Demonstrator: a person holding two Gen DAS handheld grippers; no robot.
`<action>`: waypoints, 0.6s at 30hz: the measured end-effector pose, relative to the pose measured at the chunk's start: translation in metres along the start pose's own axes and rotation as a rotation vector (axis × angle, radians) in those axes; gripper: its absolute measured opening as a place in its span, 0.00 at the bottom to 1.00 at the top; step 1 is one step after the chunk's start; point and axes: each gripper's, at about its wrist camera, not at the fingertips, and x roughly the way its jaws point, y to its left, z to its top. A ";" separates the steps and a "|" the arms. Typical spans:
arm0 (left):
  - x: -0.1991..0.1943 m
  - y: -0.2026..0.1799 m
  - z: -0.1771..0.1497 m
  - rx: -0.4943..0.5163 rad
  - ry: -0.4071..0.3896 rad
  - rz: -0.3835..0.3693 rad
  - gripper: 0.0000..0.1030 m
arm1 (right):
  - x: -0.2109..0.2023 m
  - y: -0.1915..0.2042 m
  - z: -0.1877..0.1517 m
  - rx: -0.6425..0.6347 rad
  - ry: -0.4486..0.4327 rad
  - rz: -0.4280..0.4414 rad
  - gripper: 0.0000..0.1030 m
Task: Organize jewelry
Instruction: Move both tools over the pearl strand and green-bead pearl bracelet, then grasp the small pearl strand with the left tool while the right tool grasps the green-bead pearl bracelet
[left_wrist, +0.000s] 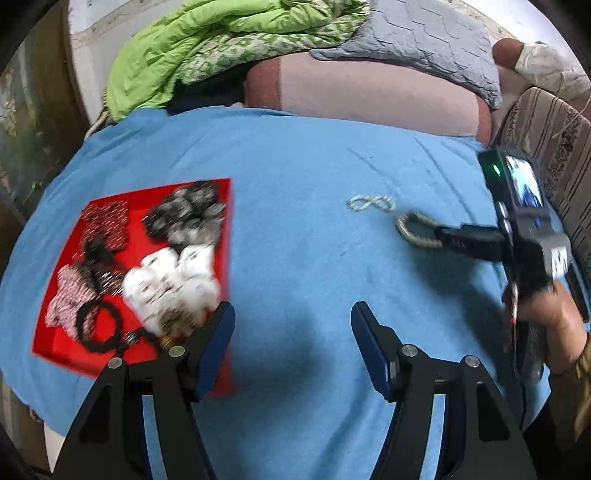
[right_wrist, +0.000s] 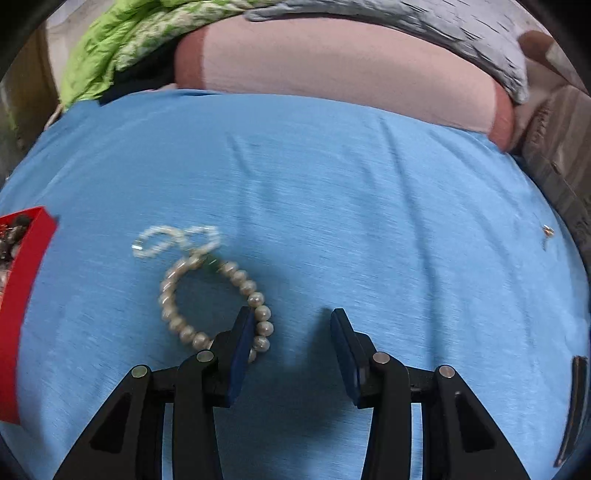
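A pearl bracelet (right_wrist: 216, 306) lies flat, a round loop; touching its far edge, a thinner pale chain (right_wrist: 177, 240) twists into an 8. Left, a red tray (left_wrist: 221, 221) holds heaped jewelry.

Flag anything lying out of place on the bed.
Two pieces lie loose on the blue sheet, outside the red tray: a pearl bracelet by the right tongs, and a smaller beaded bracelet touching it. A tiny unclear item sits far right.

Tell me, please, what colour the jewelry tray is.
Bright red tray, clearest in the left wrist view.
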 end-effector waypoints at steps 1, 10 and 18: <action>0.003 -0.006 0.006 0.011 -0.003 -0.013 0.63 | -0.002 -0.013 -0.004 0.011 0.004 -0.024 0.44; 0.056 -0.048 0.058 0.052 0.008 -0.086 0.62 | -0.014 -0.086 -0.037 0.158 -0.060 0.060 0.45; 0.123 -0.070 0.097 0.115 0.040 -0.091 0.47 | -0.010 -0.087 -0.042 0.178 -0.100 0.117 0.49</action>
